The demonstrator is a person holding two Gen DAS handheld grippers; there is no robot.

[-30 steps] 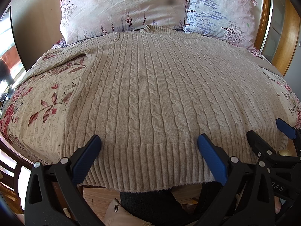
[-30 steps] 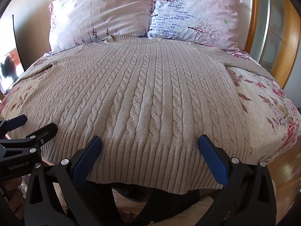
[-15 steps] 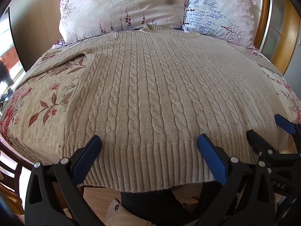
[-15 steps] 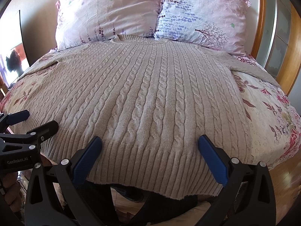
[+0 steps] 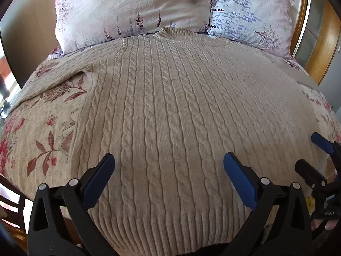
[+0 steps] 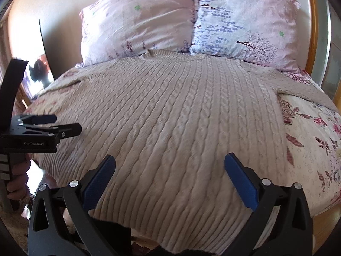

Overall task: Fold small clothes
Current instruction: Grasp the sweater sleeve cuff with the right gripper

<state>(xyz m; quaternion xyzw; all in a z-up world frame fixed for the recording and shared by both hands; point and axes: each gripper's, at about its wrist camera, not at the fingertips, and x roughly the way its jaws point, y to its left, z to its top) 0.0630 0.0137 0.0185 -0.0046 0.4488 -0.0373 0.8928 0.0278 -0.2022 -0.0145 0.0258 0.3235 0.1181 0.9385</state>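
- A beige cable-knit sweater (image 5: 170,115) lies spread flat, front up, on a bed with a floral-printed cream bedspread (image 5: 42,123). Its neckline (image 5: 168,32) touches two pale pink and lilac flowered pillows (image 5: 132,10) at the head of the bed; its ribbed hem (image 5: 170,230) hangs at the near edge. A garment laid out this smoothly is likely ready for its first fold.
- Both sleeves are stretched outward: one runs to the left in the left wrist view (image 5: 53,74), the other to the right in the right wrist view (image 6: 302,89).
- The left gripper (image 5: 168,166), black with blue-padded fingers (image 5: 98,181), hovers over the lower body of the sweater with its fingers spread wide and holding nothing.
- The right gripper (image 6: 169,166) is the same: its fingers (image 6: 240,183) are wide apart and empty above the knit, probably poised to pinch a side edge or the hem.
- Each gripper appears at the edge of the other's view, so they sit side by side, near one another. In the right wrist view the left gripper (image 6: 53,125) is seen side-on, gripped by the person's hand (image 6: 19,177).
- Compared with half a second ago, both cameras have advanced over the sweater: the hem, previously level with the fingertips, now sits below them, and the pillows look closer. The sweater itself has not shifted, and the fingers are as wide as before.
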